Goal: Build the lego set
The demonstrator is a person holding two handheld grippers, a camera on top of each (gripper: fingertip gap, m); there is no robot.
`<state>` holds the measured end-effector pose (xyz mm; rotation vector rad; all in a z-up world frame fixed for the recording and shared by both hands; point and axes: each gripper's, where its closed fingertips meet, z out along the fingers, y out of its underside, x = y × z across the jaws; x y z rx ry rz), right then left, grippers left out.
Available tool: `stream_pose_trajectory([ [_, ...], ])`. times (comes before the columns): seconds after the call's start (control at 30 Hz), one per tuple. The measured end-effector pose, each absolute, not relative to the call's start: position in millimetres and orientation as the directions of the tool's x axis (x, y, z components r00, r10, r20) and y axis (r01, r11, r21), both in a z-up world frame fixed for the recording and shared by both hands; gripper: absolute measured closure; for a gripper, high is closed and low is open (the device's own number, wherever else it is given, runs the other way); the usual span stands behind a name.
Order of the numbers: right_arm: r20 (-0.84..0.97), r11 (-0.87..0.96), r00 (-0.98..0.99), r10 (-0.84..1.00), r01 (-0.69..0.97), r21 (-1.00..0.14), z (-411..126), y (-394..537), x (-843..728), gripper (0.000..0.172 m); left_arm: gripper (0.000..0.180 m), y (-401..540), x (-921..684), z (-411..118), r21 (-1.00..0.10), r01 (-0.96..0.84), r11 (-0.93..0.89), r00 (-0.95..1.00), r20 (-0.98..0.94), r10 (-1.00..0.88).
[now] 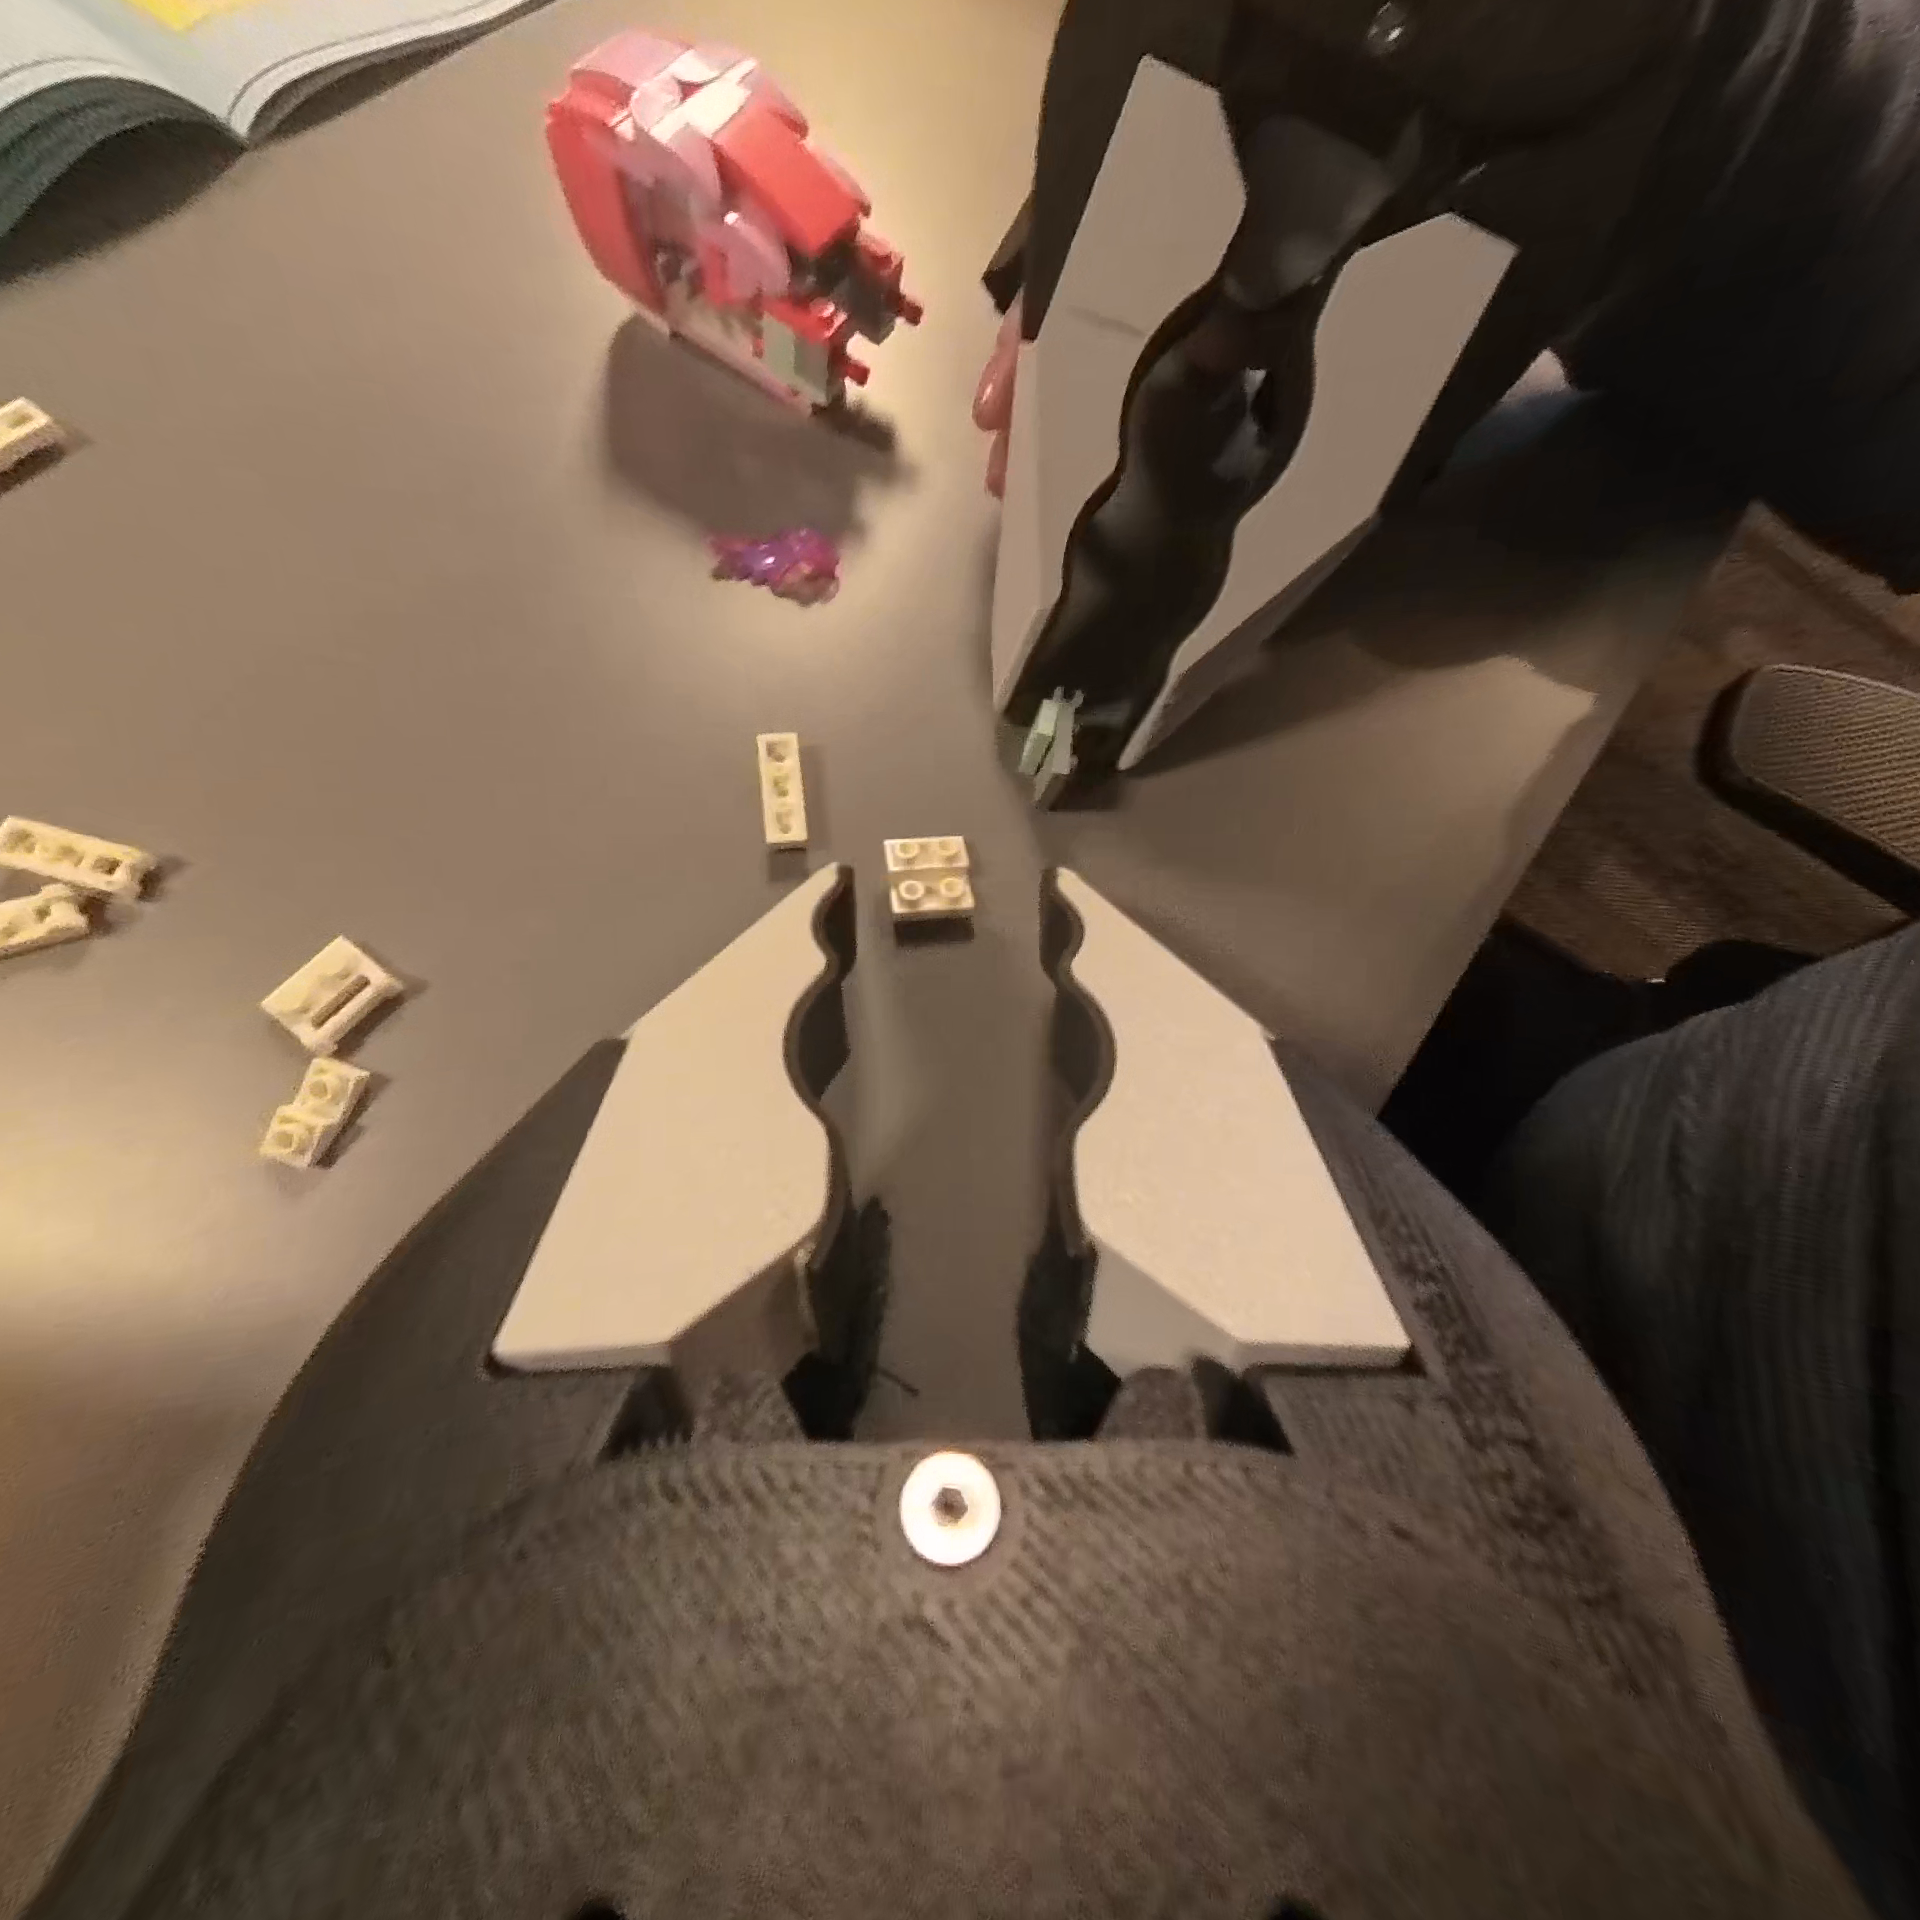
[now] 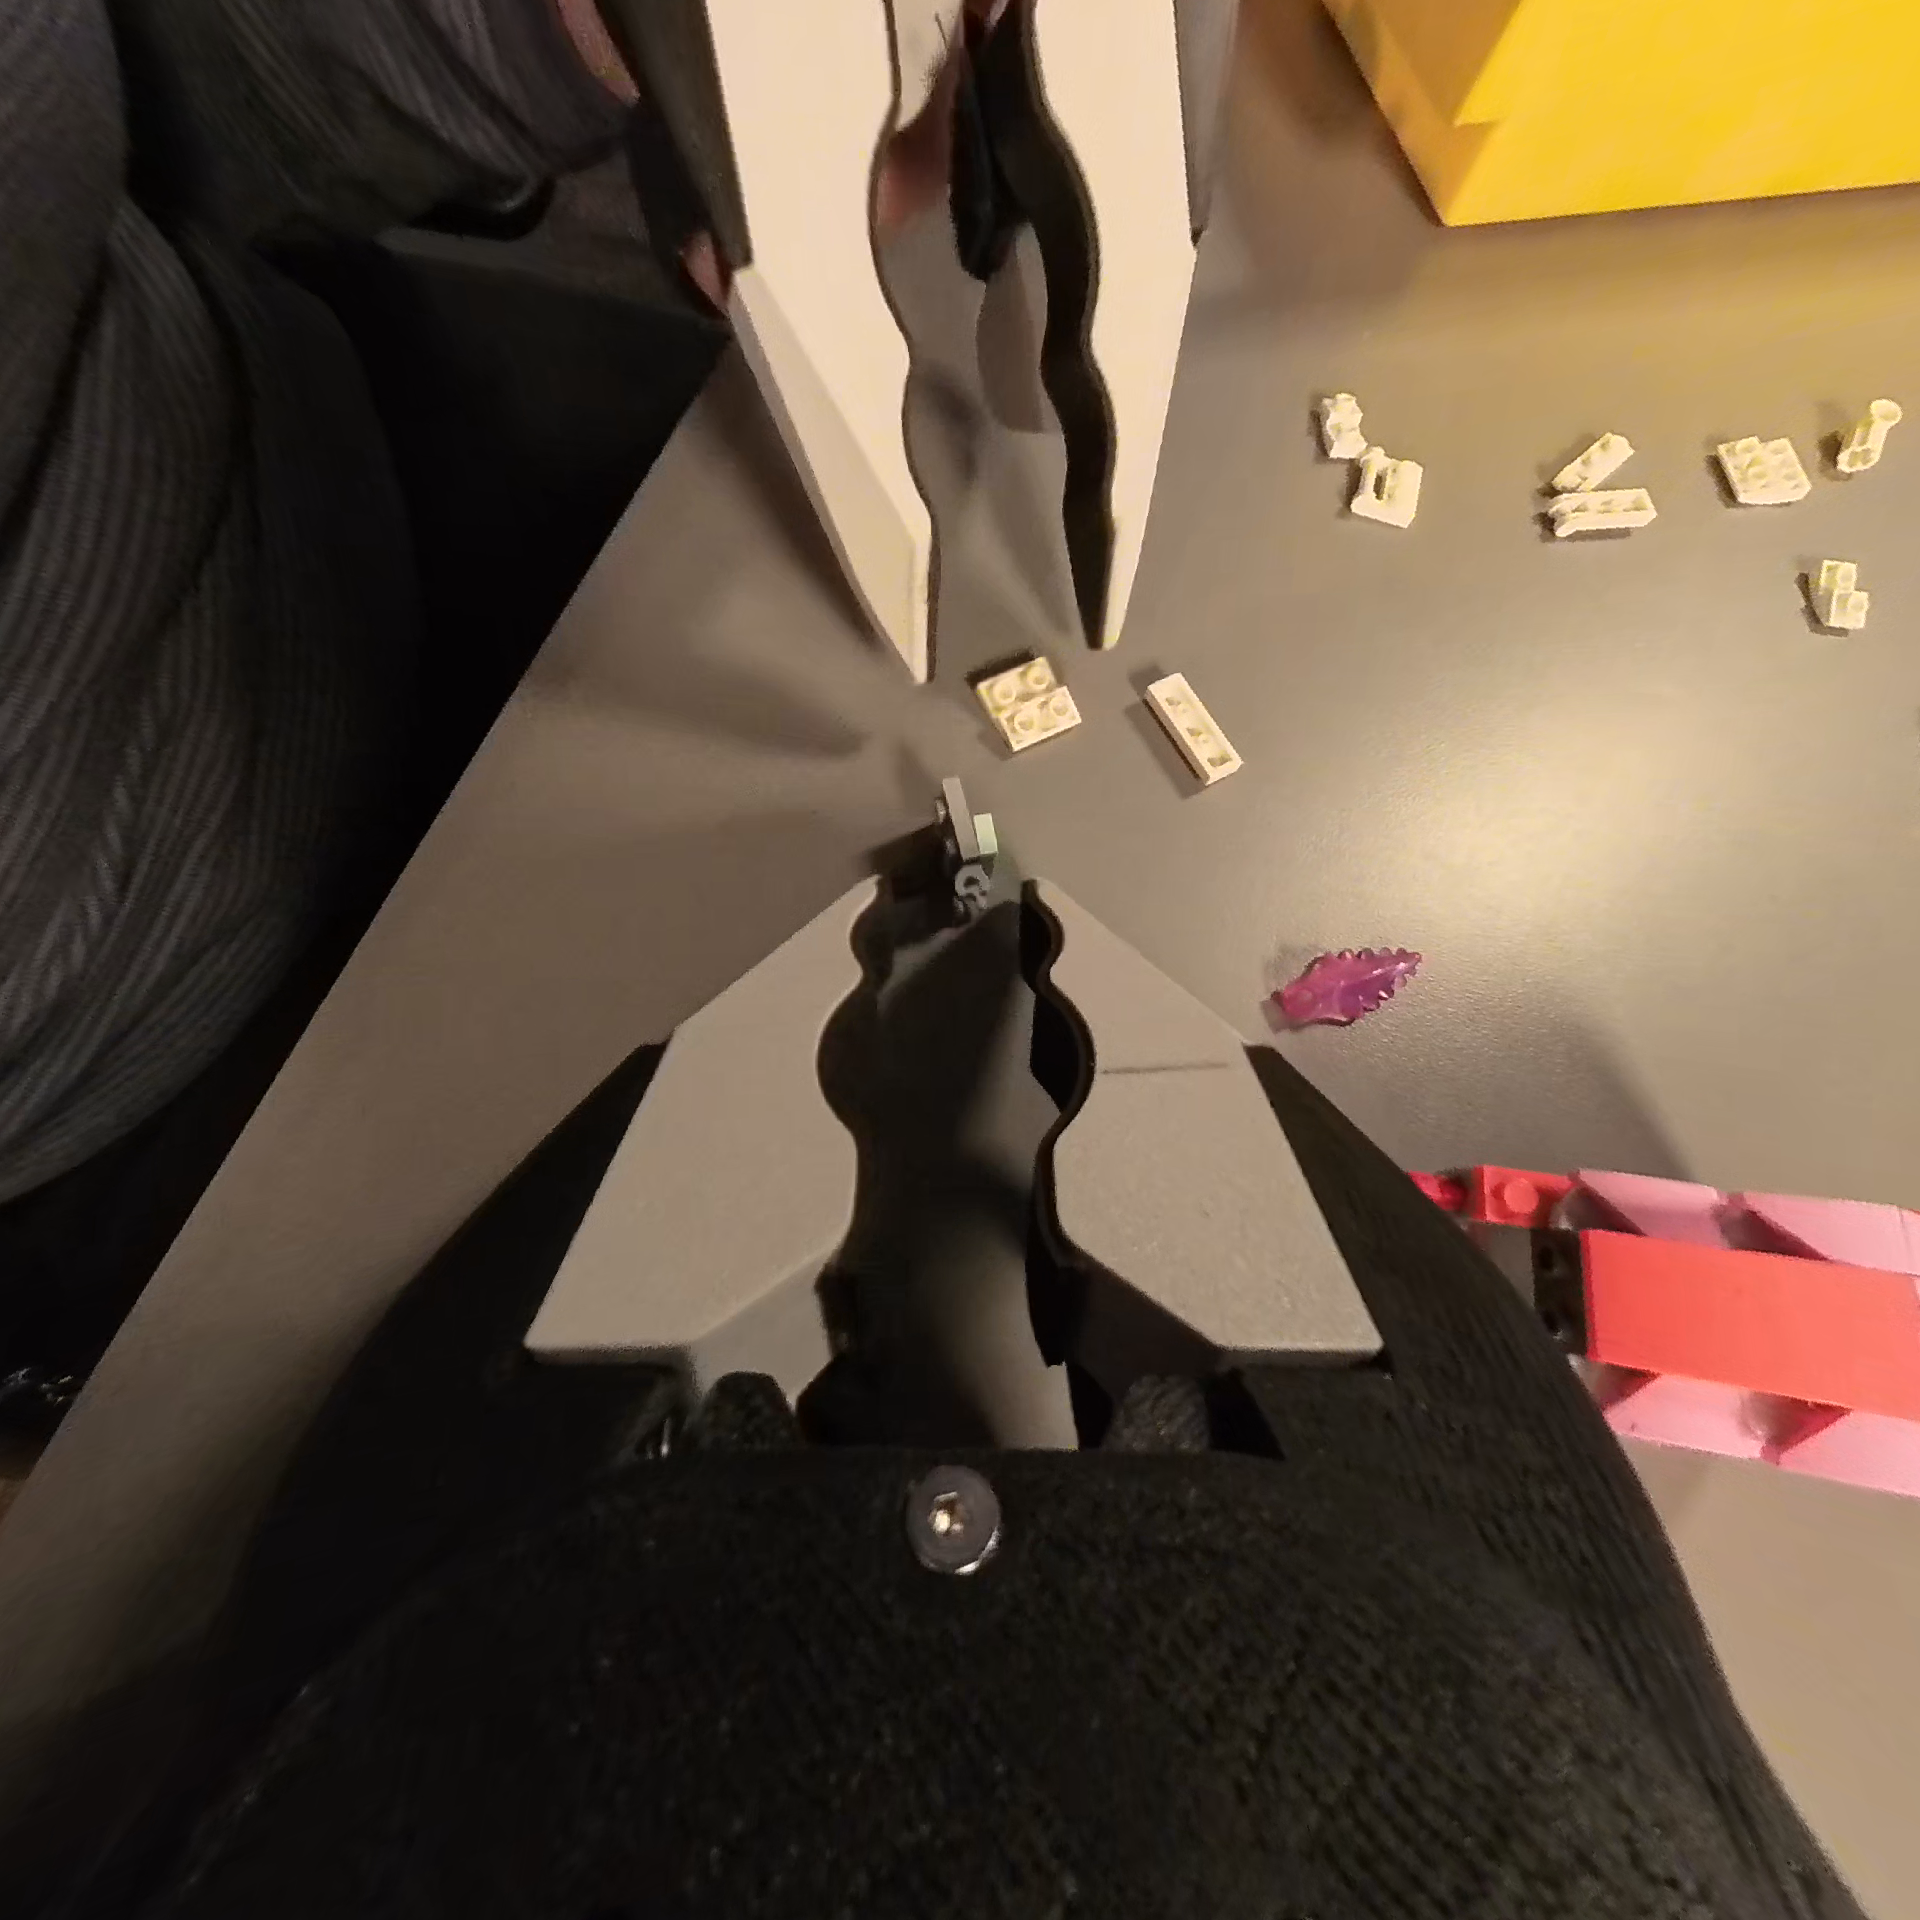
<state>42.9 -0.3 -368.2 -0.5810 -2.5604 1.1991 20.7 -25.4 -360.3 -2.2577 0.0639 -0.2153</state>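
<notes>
Cream stepped brick (image 1: 928, 878) lies studs-up on the grey worktop (image 1: 436, 582), just off the tips of my left gripper (image 1: 945, 904); the fingers (image 1: 727, 1049) are spread and press on nothing, with the brick nearer the left one and clear of both. Just beside it, a narrow cream plate (image 1: 781, 790) lies on the same surface. My right gripper (image 2: 951, 896) comes in from the opposite side, tips near the brick; a small grey-and-pale-green piece (image 2: 968, 836) sticks out at its tips, against the right finger, but I cannot tell whether both pads press on it. Further from me a translucent purple leaf piece (image 1: 777, 559) rests on the worktop, and beyond it a red and pink brick model (image 1: 717, 208) lies on its side. To my left more cream pieces (image 1: 312, 1049) are scattered well apart from the stepped brick. A yellow box (image 2: 1652, 94) stands at the far edge in the right wrist view, and an open booklet (image 1: 156, 62) lies at a corner in the left one
</notes>
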Motion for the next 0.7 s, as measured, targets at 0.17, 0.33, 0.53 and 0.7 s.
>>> stream_pose_trajectory([
  [0.17,0.054,0.548,-0.886,0.46,0.235,-0.803,-361.8,0.0,43.5,0.144,0.147,-25.0,17.5,-368.4,-0.743,-0.015,-0.669,0.991,0.078,-0.108],
  [0.33,0.037,0.48,-0.88,0.473,0.223,-0.848,-349.7,-0.1,43.2,0.144,0.151,-23.4,19.9,-369.7,-0.738,-0.049,-0.673,0.991,0.048,-0.126],
  [0.53,0.024,0.432,-0.877,0.479,0.213,-0.876,-341.7,-1.1,42.5,0.144,0.165,-26.6,22.0,-370.0,-0.736,-0.059,-0.674,0.987,0.058,-0.149],
  [0.7,0.008,0.404,-0.879,0.478,0.211,-0.89,-337.4,-2.3,43.1,0.144,0.165,-27.2,20.6,-369.8,-0.737,-0.107,-0.667,0.986,0.005,-0.164],
])
